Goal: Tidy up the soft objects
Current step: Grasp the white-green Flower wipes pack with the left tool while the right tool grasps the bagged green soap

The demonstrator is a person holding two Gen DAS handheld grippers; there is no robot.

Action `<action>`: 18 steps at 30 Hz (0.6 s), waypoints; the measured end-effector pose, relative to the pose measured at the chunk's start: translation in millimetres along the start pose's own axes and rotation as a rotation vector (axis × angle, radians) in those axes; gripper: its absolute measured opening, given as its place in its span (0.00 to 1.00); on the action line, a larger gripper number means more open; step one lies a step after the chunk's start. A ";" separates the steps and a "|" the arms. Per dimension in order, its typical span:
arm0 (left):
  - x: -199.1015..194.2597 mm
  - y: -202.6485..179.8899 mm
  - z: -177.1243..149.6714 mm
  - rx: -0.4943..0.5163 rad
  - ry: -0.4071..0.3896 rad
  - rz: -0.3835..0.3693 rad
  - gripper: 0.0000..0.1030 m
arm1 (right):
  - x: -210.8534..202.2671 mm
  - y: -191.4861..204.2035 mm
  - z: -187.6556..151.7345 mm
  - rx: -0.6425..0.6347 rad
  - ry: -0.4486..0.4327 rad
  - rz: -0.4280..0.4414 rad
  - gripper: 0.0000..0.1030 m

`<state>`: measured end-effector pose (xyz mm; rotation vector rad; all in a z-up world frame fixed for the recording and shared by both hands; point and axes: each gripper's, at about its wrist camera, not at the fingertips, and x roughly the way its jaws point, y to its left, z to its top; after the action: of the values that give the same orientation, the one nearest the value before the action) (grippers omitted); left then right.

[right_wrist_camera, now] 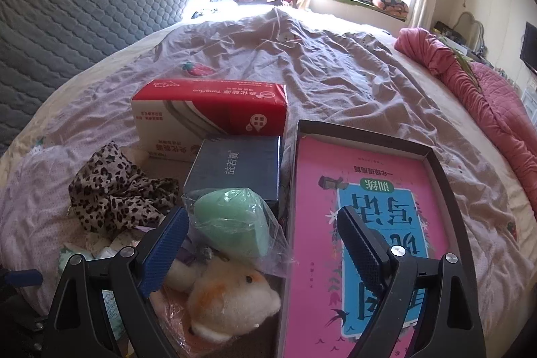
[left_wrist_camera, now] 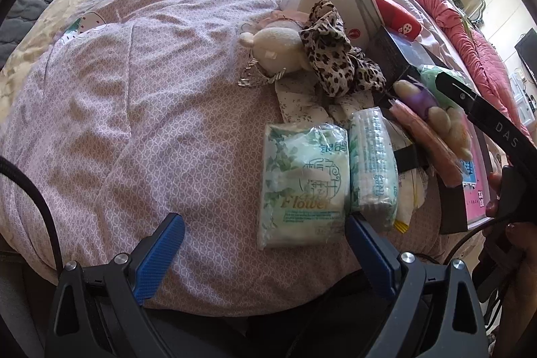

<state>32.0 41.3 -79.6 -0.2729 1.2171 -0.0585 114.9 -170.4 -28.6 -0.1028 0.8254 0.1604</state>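
Both tools, left (left_wrist_camera: 265, 254) and right (right_wrist_camera: 261, 250), hang spread and empty over soft items heaped near the bed's (left_wrist_camera: 134, 89) edge; the slick tissue pack (left_wrist_camera: 302, 183) could squirt from a shallow pinch.

I can read "Flower" on the green tissue pack (left_wrist_camera: 303, 187) and the letters "DAS" on the black arm of the other gripper (left_wrist_camera: 503, 133). The red-and-white tissue box (right_wrist_camera: 214, 109) carries "TangHua"; its Chinese lettering and that on the pink book (right_wrist_camera: 372, 213) appears upside down.
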 end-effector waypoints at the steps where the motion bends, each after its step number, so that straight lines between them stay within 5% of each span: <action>1: 1.3 0.0 0.4 -0.001 0.001 -0.002 0.94 | 1.8 -0.7 0.1 0.003 0.003 0.005 0.88; 6: 5.6 1.2 2.5 0.000 -0.001 0.004 0.94 | 3.5 -1.8 -0.8 0.011 -0.004 0.033 0.85; 10: 9.3 0.9 2.9 0.006 -0.001 0.010 0.93 | 2.1 -1.6 -1.4 0.022 -0.004 0.103 0.52; 18: 14.3 -6.2 7.1 0.022 -0.010 0.024 0.86 | -8.2 -5.0 -3.2 0.053 -0.044 0.116 0.43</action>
<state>44.3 33.9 -88.9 -0.2386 1.2086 -0.0495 108.0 -176.6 -24.6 -0.0018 0.7917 0.2490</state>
